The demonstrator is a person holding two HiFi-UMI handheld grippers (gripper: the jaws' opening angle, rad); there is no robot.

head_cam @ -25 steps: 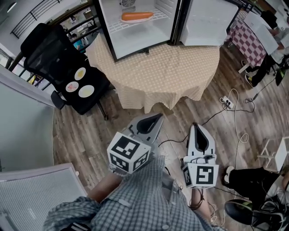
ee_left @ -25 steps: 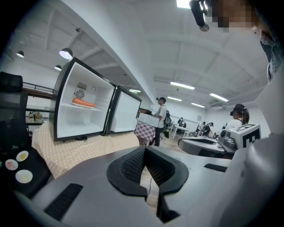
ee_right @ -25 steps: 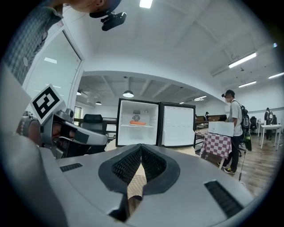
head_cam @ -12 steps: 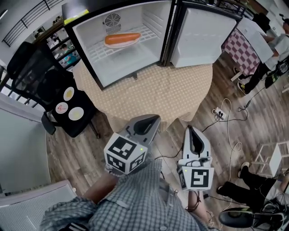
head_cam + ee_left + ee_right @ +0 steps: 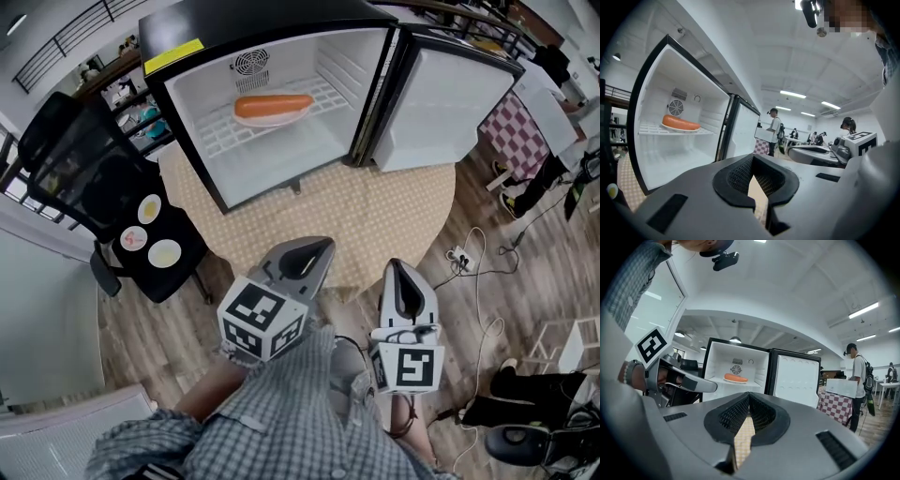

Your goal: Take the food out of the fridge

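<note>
Jaws of the left gripper (image 5: 319, 249) were pressed together with nothing between them, and those of the right gripper (image 5: 397, 274) met at the tips in the same way, also empty. Both grippers were held side by side in front of the person's checked shirt (image 5: 300, 422), close together but not touching. Each had its marker cube (image 5: 263, 320) nearest the body and its tips pointing toward the table (image 5: 375, 220). In the head view the tips showed against the near edge of this round table, which was covered with a tan patterned cloth. On the far part of the table stood the fridge (image 5: 187, 42), black outside and white inside, with its door (image 5: 441, 98) swung open to the right. The sausage (image 5: 274, 105) lay on a white plate (image 5: 267, 120) on the wire shelf (image 5: 225, 131) in the upper part of the fridge. It sat in front of the round fan grille (image 5: 251, 64) in the back wall and well apart from both grippers. Left of the table stood a black chair (image 5: 75, 150) with three small plates (image 5: 165, 251) on its seat. Cables (image 5: 478, 281) lay on the wooden floor (image 5: 187, 300) to the right of the table. A second table (image 5: 514, 117) with a checked cloth stood beyond the door. In the gripper views several people (image 5: 774, 129) stood in the room past the door.
</note>
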